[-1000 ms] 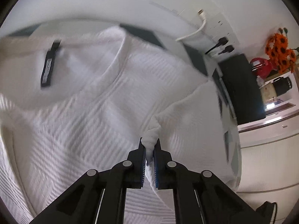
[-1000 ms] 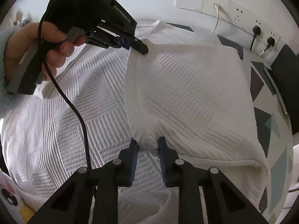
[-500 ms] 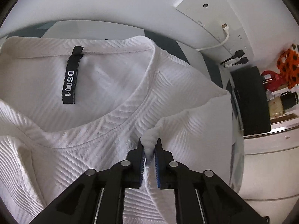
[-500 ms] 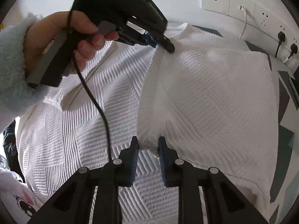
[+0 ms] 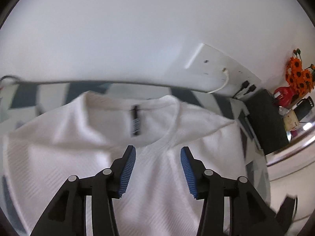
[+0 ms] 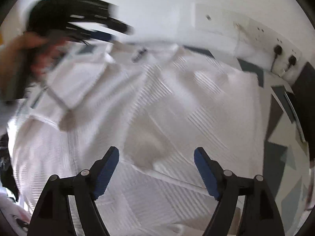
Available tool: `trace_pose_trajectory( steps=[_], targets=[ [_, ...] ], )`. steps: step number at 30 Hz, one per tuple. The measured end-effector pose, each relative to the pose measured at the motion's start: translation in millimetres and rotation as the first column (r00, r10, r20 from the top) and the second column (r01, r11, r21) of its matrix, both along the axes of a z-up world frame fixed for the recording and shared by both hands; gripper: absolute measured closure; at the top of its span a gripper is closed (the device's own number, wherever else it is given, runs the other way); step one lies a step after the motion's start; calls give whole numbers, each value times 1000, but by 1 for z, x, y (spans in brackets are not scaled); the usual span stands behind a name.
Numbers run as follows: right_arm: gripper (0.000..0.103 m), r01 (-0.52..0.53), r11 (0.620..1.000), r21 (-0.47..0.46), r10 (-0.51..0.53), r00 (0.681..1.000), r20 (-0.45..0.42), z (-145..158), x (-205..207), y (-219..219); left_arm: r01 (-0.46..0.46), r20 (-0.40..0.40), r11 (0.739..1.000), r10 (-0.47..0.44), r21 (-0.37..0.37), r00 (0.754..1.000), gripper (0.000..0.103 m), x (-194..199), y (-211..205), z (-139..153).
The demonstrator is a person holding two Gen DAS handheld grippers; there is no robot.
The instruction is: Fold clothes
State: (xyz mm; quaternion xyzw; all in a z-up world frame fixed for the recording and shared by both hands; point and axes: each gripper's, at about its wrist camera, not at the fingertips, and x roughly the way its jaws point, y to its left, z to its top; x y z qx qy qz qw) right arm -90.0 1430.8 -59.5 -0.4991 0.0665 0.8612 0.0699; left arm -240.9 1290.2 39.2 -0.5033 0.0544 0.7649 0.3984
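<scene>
A white ribbed top (image 5: 157, 177) lies flat on the patterned table, collar and black neck label (image 5: 135, 123) toward the wall. Its right side is folded over the body, seen as a white panel (image 6: 196, 108). My left gripper (image 5: 158, 153) hovers above the cloth below the collar; its jaws are opening and nothing is between them. My right gripper (image 6: 156, 153) stands over the folded panel's lower edge, jaws opening wide, cloth lying below them but not pinched. In the right wrist view the left gripper (image 6: 78, 21) appears blurred at the upper left, held by a hand (image 6: 21, 45).
The table's grey and teal geometric cover (image 6: 279, 149) shows to the right of the top. A wall socket strip (image 5: 222, 68) with a white cable and black plugs (image 6: 284, 55) runs behind. A black box (image 5: 265, 118), orange flowers (image 5: 299, 74) and a red object stand at the far right.
Both grippers let go of the cloth and opened. The left gripper lifted up and back from the fold, so the collar now looks smaller. The right gripper rose slightly.
</scene>
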Motion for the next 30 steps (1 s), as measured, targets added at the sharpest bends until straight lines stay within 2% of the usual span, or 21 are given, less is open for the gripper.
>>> trace_pose_trajectory(
  steps=[4,5,6,9,11,13,14,15,16,19,21,25,30],
  targets=[
    [21,-13,999,-47,16,998,60,-21,1,7,-98,-32,992,95,-85,995,56,17,-70,-12],
    [21,-21,999,-50,25,996,82,-27,0,7,-127,-42,985,123,-115,991,56,24,-87,-18],
    [16,-34,998,-50,38,994,99,-32,-1,6,-158,-45,977,153,-140,987,56,32,-104,-24],
    [11,-111,994,0,111,987,119,-36,-3,-4,-252,-18,948,253,-196,967,56,58,-156,-42],
    [11,-151,988,-19,152,981,123,-33,-2,-6,-310,2,931,316,-191,949,56,73,-187,-47],
    [8,-137,988,-67,142,987,79,-20,4,-2,-356,11,918,364,-175,931,55,85,-216,-49],
    [4,-119,989,-83,124,991,50,-12,8,1,-369,13,913,377,-171,926,45,90,-228,-50],
    [0,-102,990,-100,105,994,22,-3,13,3,-372,15,914,380,-164,925,29,94,-238,-51],
    [0,-86,990,-113,85,996,-16,6,19,5,-370,19,917,377,-150,926,23,97,-248,-52],
    [0,-30,986,-162,11,993,-115,27,41,8,-355,-9,925,357,-137,934,22,105,-269,-48],
    [0,12,984,-175,-38,988,-148,34,56,0,-334,-31,933,333,-133,942,21,109,-284,-43],
    [0,105,978,-180,-134,978,-158,36,84,-21,-296,-38,945,293,-137,955,21,127,-337,-41],
    [0,173,968,-184,-205,964,-168,37,109,-56,-271,16,952,276,-143,961,21,145,-419,-54]
  ],
)
